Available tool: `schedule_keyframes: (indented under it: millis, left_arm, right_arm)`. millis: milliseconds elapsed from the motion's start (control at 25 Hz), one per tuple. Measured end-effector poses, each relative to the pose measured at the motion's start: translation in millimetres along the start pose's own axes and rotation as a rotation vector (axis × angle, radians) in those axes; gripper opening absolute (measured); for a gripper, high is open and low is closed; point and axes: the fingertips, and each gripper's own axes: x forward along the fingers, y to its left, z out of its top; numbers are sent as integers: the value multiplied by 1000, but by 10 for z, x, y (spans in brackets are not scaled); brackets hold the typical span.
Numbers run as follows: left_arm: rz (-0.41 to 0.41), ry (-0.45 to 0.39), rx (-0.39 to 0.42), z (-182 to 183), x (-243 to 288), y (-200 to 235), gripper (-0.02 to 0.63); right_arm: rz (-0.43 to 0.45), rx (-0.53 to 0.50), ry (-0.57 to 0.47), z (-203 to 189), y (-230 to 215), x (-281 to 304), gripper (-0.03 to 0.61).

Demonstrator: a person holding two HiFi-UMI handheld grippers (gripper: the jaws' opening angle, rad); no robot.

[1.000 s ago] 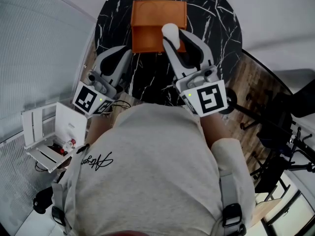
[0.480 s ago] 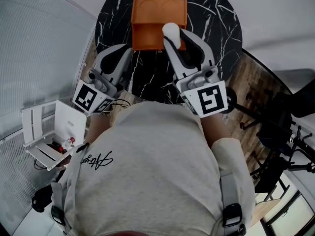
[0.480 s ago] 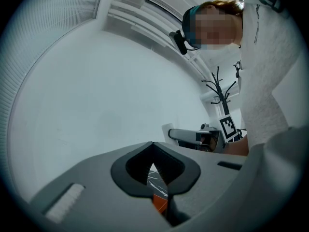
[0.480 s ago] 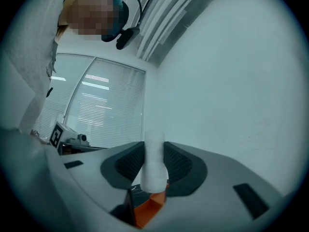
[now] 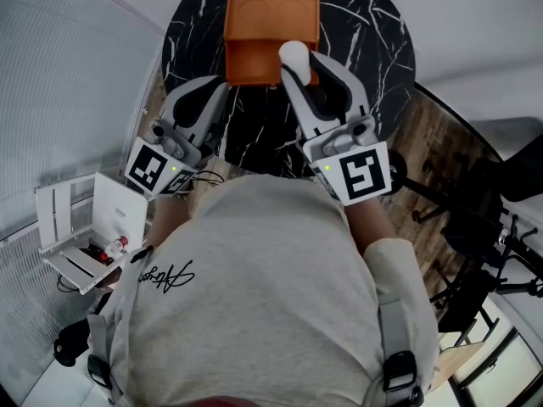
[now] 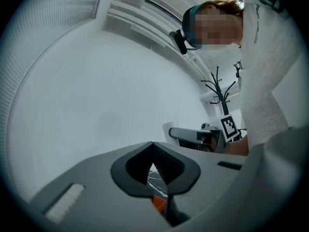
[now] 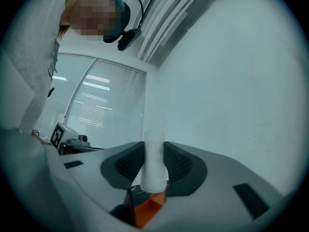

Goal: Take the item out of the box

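Polished black marble-look table [image 5: 373,49], white-veined; matt orange box [image 5: 271,19], smooth-faced; frosted white item [image 7: 154,175], plastic by the look, between ribbed black pads [image 7: 181,166] of the right gripper [image 7: 154,149] — matt grey plastic.

Bright even light; fisheye warp, dark corners.

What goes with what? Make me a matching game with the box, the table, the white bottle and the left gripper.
Things:
1. box
2. table
3. white bottle
4. left gripper

Descriptions:
A. shut, with nothing in it
B. orange
C. black with white veins
D. held between the jaws of the right gripper

Pairs: 1-B, 2-C, 3-D, 4-A
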Motion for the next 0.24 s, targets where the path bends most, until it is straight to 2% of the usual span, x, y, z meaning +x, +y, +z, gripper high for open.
schedule_keyframes:
  millis: [240]
  left_arm:
    - [-4, -5, 2, 17, 13, -38, 2]
  right_arm:
    - [2, 3, -8, 32, 2, -27, 129]
